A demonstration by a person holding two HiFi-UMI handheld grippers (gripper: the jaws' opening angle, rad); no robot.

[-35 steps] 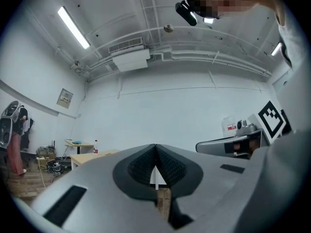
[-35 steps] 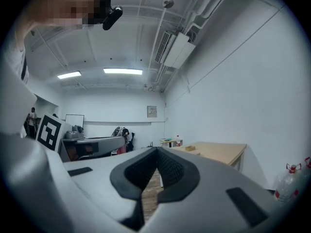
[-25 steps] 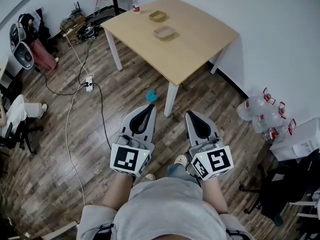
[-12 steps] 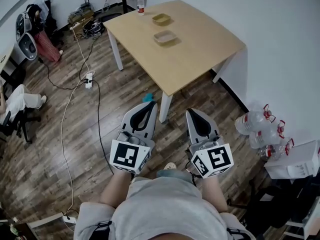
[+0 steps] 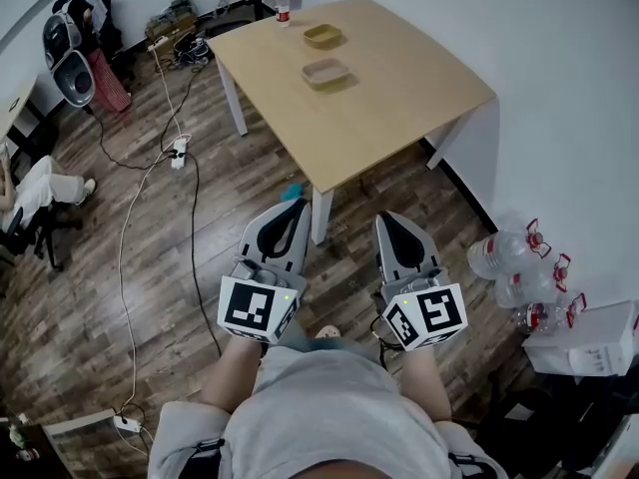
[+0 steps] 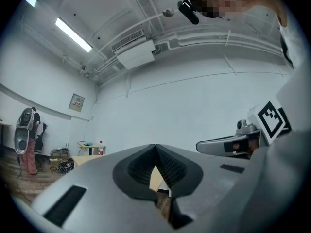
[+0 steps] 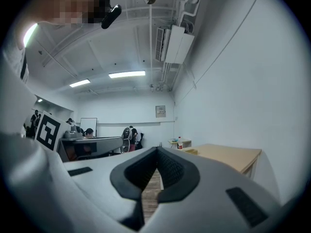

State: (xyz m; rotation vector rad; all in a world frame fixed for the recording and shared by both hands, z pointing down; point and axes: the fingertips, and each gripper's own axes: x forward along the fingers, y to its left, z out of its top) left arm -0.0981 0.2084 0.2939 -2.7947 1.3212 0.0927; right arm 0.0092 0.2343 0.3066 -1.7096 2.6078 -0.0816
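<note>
Both grippers are held side by side in front of the person, above the wooden floor and pointing at a light wooden table (image 5: 379,98). The left gripper (image 5: 296,206) is shut with nothing between its jaws, and its tips hang over the table's near corner leg. The right gripper (image 5: 390,218) is also shut and empty, just short of the table's near edge. On the table lie two shallow containers, one tan (image 5: 326,72) and one yellowish (image 5: 321,36). In the left gripper view the closed jaws (image 6: 155,147) point at a white wall. In the right gripper view the closed jaws (image 7: 156,149) have the table (image 7: 228,157) to their right.
A bottle (image 5: 283,5) stands at the table's far corner. Large water bottles (image 5: 504,259) lie by the white wall on the right. Cables and a power strip (image 5: 180,153) run across the floor at left, near a seated person (image 5: 40,183). A small blue object (image 5: 292,193) lies by the table leg.
The table has come nearer in the head view, and the left gripper's tips now reach its corner. Both grippers stayed shut and kept the same spacing.
</note>
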